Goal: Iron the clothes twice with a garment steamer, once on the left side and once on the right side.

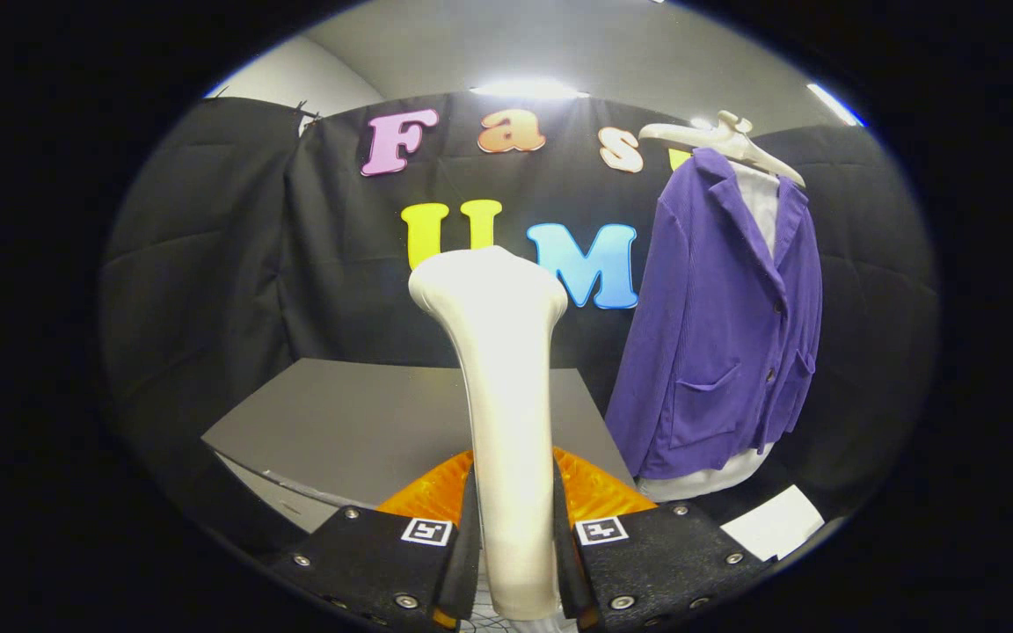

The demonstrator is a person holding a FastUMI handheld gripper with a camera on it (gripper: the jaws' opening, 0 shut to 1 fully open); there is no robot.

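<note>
Tongs point(515, 563) closed on the steamer point(502, 396), one finger pressing each side of the handle low down; the white body rises straight ahead toward 12 o'clock and flares into a wide rounded head. Shell looks like smooth, glossy hard plastic: rigid, likely slippery, probably top-heavy, so a firm low grip on the narrow neck seems right. Jacket point(722, 325) hangs at 2 o'clock from a pale hanger point(722, 141), well apart from the steamer head; purple ribbed knit, soft and limp, likely to sway under pressure. Grey matte counter point(366, 422) lies beyond the fingers.
</note>
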